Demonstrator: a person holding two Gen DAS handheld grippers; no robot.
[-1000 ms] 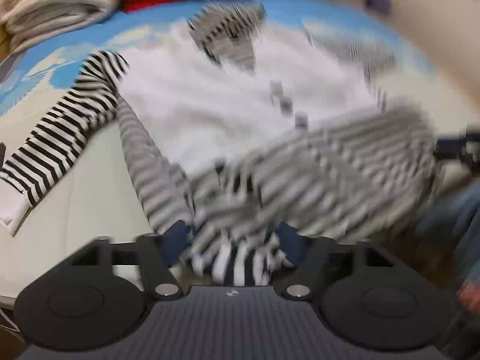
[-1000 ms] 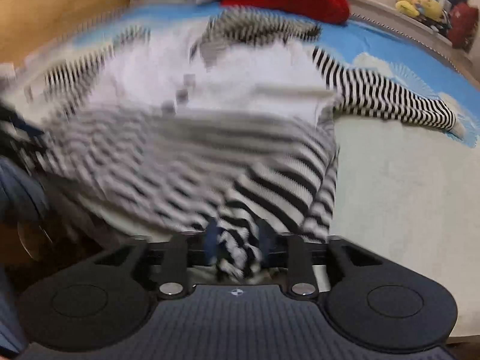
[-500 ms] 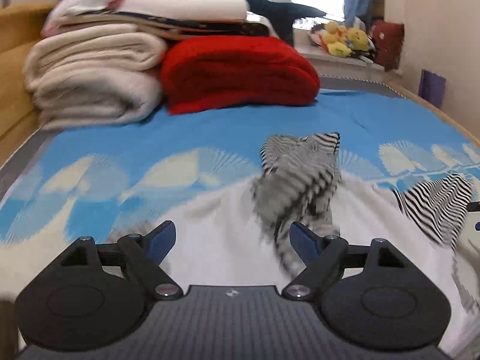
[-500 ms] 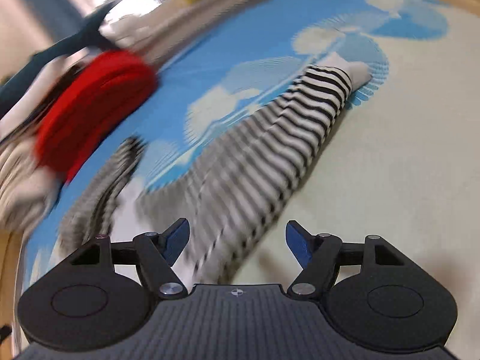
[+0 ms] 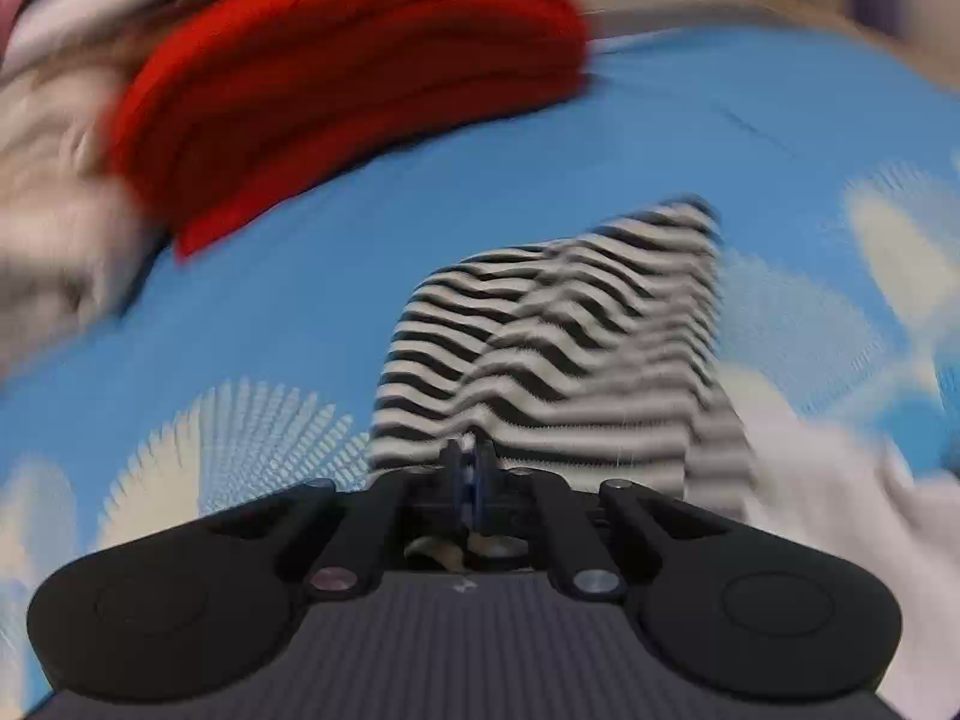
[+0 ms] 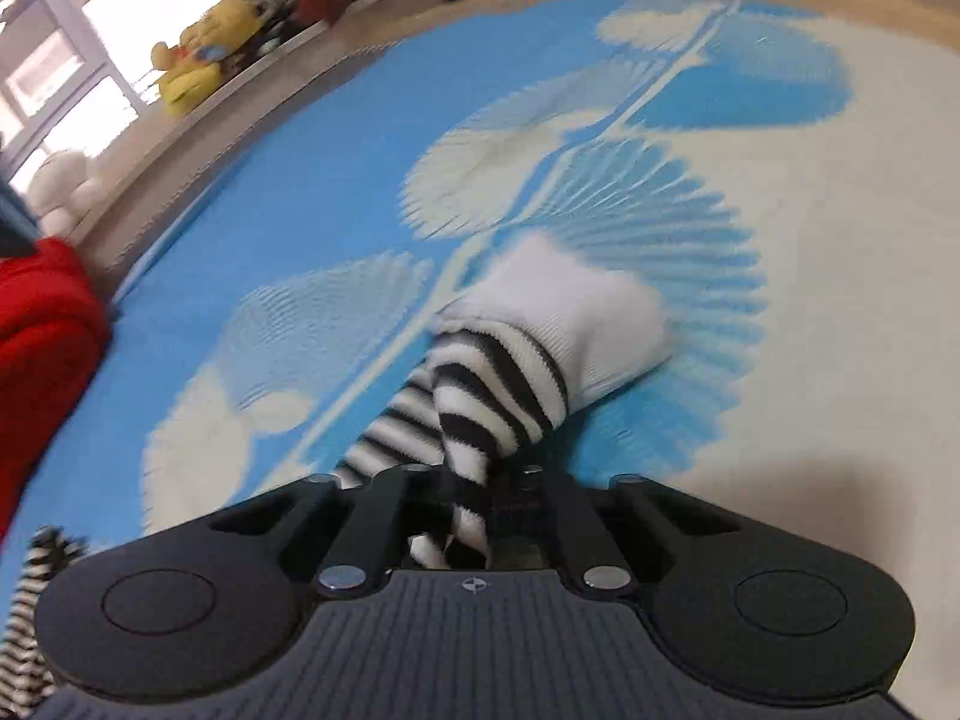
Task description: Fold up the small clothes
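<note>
On the bed (image 6: pixel 840 300), the right gripper (image 6: pixel 474 498) had its fingers pinched on the striped sleeve (image 6: pixel 480 396) near its white cuff (image 6: pixel 576 318). The left gripper (image 5: pixel 474 468) was clamped at the hood (image 5: pixel 552 360) edge, hold unclear. A thin pinch could slip mid-fold.

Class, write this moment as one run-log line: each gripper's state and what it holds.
left gripper: shut on striped hood | right gripper: shut on striped sleeve near white cuff | surface: blue bedspread

Both hand-held grippers (image 5: pixel 474 468) (image 6: pixel 474 504) clamped shut
</note>
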